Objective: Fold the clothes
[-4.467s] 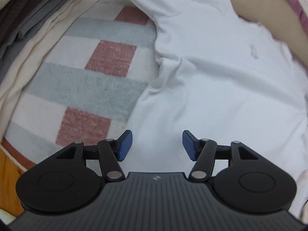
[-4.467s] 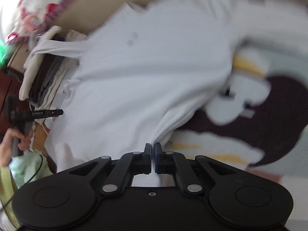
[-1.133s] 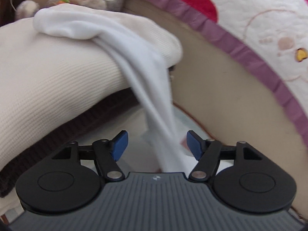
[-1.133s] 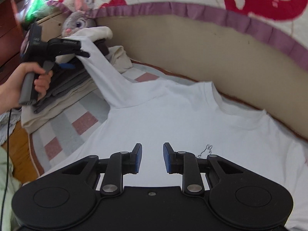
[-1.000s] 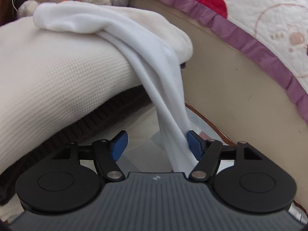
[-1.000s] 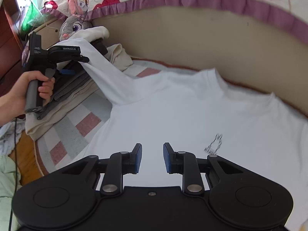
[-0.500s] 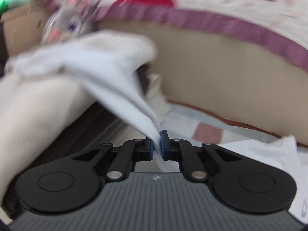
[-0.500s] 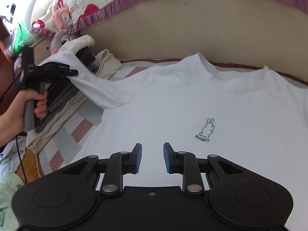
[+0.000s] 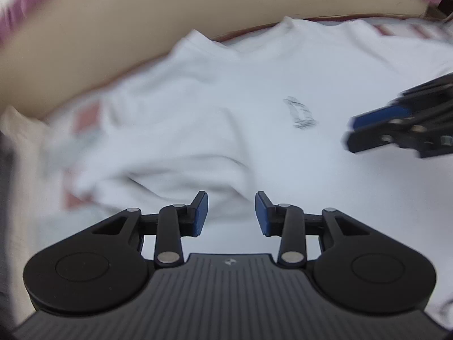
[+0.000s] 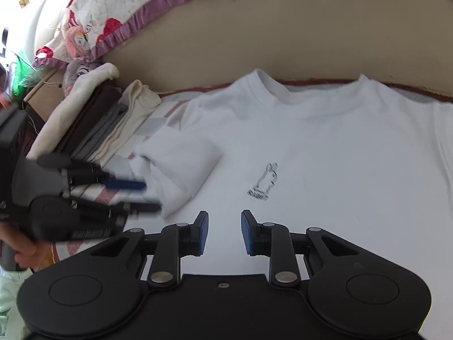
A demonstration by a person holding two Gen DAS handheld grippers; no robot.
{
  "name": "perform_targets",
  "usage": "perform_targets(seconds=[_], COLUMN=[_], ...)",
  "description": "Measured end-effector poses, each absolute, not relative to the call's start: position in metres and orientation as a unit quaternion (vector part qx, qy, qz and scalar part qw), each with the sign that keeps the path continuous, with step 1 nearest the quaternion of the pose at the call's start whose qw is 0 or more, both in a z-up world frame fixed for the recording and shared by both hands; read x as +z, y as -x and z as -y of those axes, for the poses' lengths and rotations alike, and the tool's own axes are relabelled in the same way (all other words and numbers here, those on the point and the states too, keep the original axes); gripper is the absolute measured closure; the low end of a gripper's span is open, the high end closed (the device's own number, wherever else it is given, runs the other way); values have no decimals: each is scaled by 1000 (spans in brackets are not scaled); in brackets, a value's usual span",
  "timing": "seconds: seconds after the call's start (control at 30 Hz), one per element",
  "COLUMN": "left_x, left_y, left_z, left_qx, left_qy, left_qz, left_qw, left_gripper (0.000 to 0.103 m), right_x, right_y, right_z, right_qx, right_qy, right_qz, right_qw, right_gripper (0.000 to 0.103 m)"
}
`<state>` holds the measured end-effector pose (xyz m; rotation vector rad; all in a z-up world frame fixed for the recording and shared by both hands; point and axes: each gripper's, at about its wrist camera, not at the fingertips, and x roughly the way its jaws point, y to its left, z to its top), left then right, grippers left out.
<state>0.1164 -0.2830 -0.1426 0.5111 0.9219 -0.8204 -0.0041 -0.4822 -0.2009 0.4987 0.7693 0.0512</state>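
Note:
A white T-shirt (image 10: pixel 325 147) with a small rabbit print (image 10: pixel 263 184) lies face up on the bed, collar toward the beige headboard. Its left sleeve (image 10: pixel 181 164) is folded in over the chest and lies loose. My left gripper (image 9: pixel 230 212) hovers just beside that sleeve; its jaws are opening, with nothing between them. It shows blurred in the right wrist view, left gripper (image 10: pixel 147 195). My right gripper (image 10: pixel 223 232) stands open low over the shirt's front, below the print, holding nothing. In the left wrist view the right gripper (image 9: pixel 351 133) enters from the right edge.
A stack of folded clothes (image 10: pixel 93 124) in cream, brown and grey sits left of the shirt. A plush toy (image 10: pixel 75 69) and a quilt with a purple frill (image 10: pixel 158 2) lie behind it. The checked blanket (image 10: pixel 158 121) shows under the shirt. The beige headboard (image 10: pixel 283 36) runs along the far side.
My left gripper carried the sleeve off the clothes stack, swung right over the shirt and let it go; the sleeve now lies folded on the chest. My right gripper sank a little toward the shirt.

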Motion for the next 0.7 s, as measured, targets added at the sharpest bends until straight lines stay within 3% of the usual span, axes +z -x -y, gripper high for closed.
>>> perform_targets(seconds=[0.2,0.37,0.57,0.7], left_x=[-117,-135,-172,-184], left_y=[-158,-217,-259,-267], left_z=[225,191,140,152], left_qx=[-347,-205,-157,-138], left_qy=[-61,-35,149,143], left_qz=[-444,-455,-514,-520], left_qw=[824,866,830,831], left_gripper=[42,38,38,26], right_x=[-197,-201,-205,-205], right_y=[6,5,4,3], right_z=[485,481,482,482], right_qx=[21,30,30,27], right_qy=[-250,-254,-255,-254], right_qz=[-364,-369,-369,-366], right_qw=[897,894,893,895], right_gripper=[72,72,72,72])
